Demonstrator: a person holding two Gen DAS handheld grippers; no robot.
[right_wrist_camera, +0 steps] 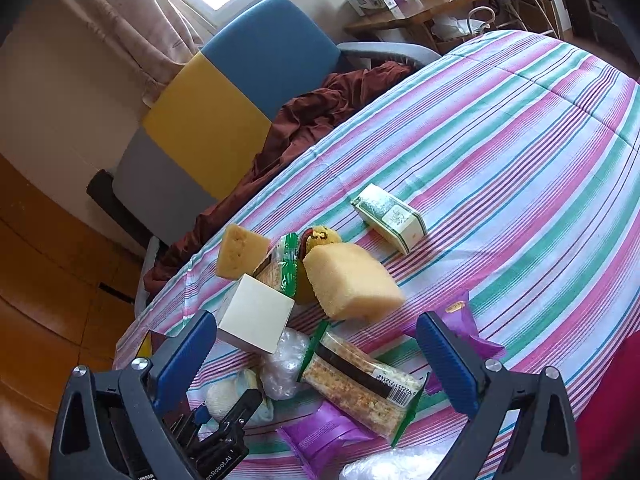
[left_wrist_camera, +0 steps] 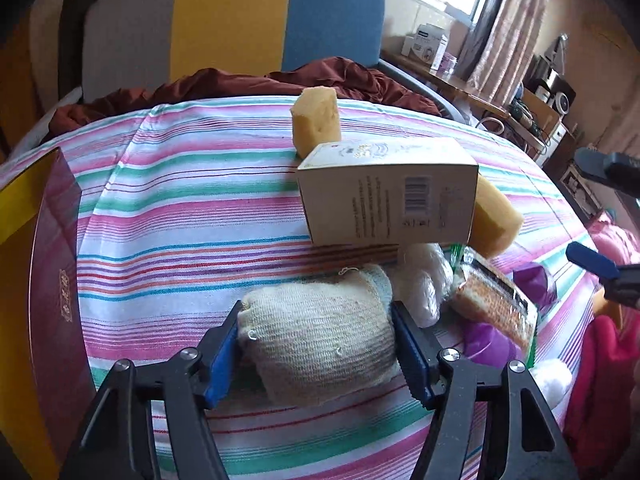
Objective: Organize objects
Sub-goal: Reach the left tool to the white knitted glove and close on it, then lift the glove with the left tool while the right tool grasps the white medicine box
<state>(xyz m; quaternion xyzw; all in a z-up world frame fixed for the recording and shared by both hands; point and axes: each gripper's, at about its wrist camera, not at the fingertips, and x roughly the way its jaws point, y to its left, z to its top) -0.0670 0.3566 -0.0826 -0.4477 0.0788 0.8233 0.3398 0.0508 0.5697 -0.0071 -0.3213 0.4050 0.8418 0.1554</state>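
The left gripper [left_wrist_camera: 316, 354] clamps a rolled cream glove [left_wrist_camera: 320, 344], long axis crosswise between the pads. Just beyond lies a wrapped cracker pack [left_wrist_camera: 494, 300], then a white carton [left_wrist_camera: 388, 192]; striped cloth [left_wrist_camera: 180, 208] lies bare leftward. The right gripper [right_wrist_camera: 316, 364] gapes empty.

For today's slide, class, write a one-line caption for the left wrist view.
Left gripper closes around a rolled knit glove on the striped bedspread, near a cream carton and yellow sponges.

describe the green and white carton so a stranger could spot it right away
Start at the striped cloth covering the table. Beyond the pile around the yellow sponge, the green and white carton lies on its side, apart. Nothing touches it, unlike its heaped neighbours.
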